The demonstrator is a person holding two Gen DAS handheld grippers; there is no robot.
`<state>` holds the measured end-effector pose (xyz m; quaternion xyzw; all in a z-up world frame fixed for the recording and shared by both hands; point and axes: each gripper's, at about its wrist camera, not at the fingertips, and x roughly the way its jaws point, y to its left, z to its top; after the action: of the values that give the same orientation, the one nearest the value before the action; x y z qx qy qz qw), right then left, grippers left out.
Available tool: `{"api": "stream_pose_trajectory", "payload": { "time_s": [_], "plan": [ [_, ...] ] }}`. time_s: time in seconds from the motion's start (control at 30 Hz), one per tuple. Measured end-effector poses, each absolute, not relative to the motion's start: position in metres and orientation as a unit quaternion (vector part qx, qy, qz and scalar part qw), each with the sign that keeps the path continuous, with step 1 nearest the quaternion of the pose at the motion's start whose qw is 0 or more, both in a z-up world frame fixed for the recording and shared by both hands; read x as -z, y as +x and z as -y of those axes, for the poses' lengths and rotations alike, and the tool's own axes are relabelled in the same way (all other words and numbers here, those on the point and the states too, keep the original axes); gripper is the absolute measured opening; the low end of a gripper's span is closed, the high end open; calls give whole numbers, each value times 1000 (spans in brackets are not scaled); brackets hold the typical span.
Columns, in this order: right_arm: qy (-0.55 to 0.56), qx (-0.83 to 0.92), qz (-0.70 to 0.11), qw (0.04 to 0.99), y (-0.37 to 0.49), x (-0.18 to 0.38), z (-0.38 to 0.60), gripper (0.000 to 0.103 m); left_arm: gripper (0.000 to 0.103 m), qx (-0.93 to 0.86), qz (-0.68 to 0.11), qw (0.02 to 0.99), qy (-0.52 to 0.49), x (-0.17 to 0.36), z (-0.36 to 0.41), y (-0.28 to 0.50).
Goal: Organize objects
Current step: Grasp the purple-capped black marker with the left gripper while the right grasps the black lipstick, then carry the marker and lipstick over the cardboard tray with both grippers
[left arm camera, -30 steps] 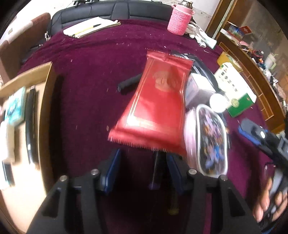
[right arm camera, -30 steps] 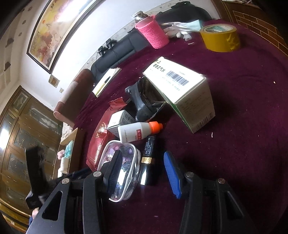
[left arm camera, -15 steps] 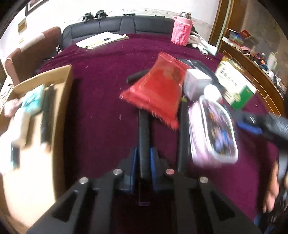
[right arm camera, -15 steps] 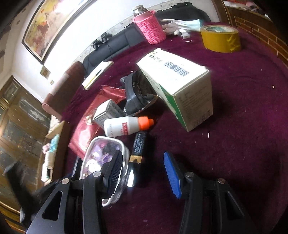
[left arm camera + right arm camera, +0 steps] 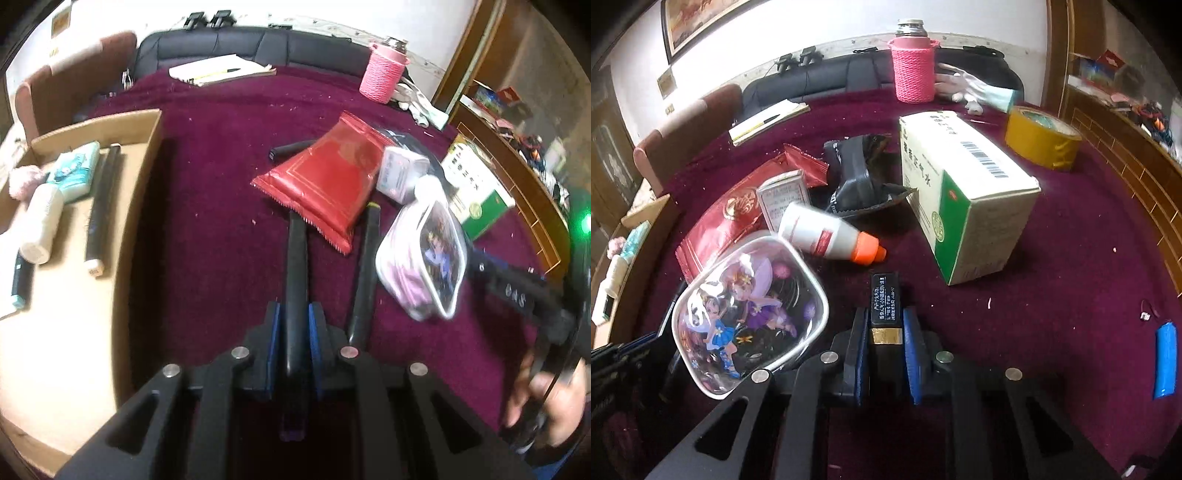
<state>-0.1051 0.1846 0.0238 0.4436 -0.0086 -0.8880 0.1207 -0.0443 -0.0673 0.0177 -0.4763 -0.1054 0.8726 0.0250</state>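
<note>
Left gripper (image 5: 293, 325) clenched on black pen (image 5: 296, 266), its tip under red packet (image 5: 325, 184) at 12 o'clock; right gripper (image 5: 885, 330), just closed, grasps black tube (image 5: 884, 301). Both likely bound for cardboard box (image 5: 142, 162) at 9 o'clock.

A maroon tablecloth (image 5: 1071, 258) covered the table. On it lay a red foil packet (image 5: 325, 184) with gold line borders, a white bottle (image 5: 820, 232) with an orange cap, and a white-and-green carton (image 5: 964, 192) printed with a black barcode. A clear pouch (image 5: 750, 314) carried cartoon fairies in purple and blue. Behind stood a yellow tape roll (image 5: 1039, 142) and a pink knitted sleeve (image 5: 914, 70). The tan cardboard box (image 5: 140, 155) held a teal-and-white pack (image 5: 75, 170).
</note>
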Motion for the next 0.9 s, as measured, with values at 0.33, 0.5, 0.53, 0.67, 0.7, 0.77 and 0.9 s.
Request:
{"api": "stream_pose_trajectory", "payload": {
  "time_s": [0.33,0.5,0.53,0.67,0.7,0.77,0.9],
  "plan": [
    [449,879,57,149,-102,-24,-192,19,14,-887,31,-6,-460,-14,45,-63],
    [436,882,69,163,-95,-32,-191,19,14,-887,64,1,-458,-16,56,-33],
    [434,883,71,165,-94,-33,-190,19,14,-886,70,2,-458,-16,58,-28],
    [422,886,87,174,-92,-39,-191,19,14,-890,85,8,-447,-18,63,-8],
    [419,887,89,174,-91,-40,-191,19,14,-891,90,11,-446,-18,64,-5],
    [414,888,95,177,-90,-42,-192,19,14,-892,101,15,-441,-20,67,-1],
    [406,890,97,183,-87,-45,-190,19,14,-897,105,18,-430,-27,68,4]
  ]
}}
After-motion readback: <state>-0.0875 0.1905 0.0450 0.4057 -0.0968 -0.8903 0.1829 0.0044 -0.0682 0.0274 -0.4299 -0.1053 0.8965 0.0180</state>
